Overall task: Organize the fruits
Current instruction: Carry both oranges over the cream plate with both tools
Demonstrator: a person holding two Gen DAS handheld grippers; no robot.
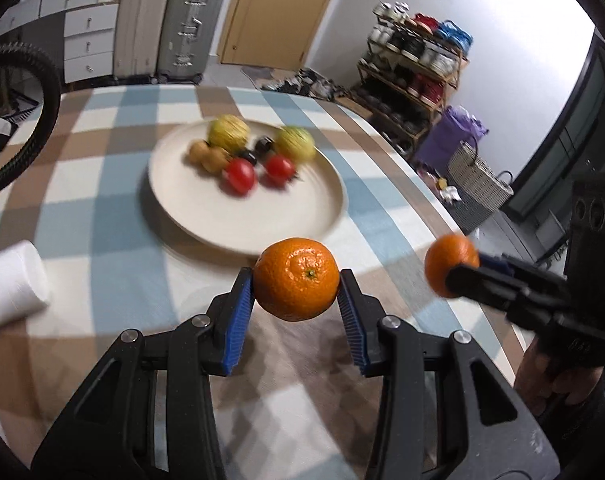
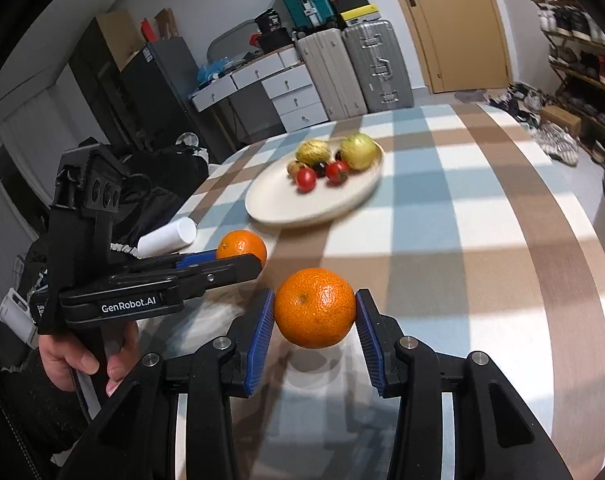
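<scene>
Motion blurs the plate (image 1: 206, 216) and its fruit (image 1: 240, 174).

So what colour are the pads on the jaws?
Blue, ribbed pads on black fingers; clearest in the right wrist view.

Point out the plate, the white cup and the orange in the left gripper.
plate (image 1: 206, 208), left wrist view, bare front part.
white cup (image 1: 12, 284), left wrist view, side wall.
orange (image 1: 296, 278), left wrist view, middle of peel.

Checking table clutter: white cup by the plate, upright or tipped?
Tipped. The white cup lies on its side on the tablecloth, open end showing.
</scene>
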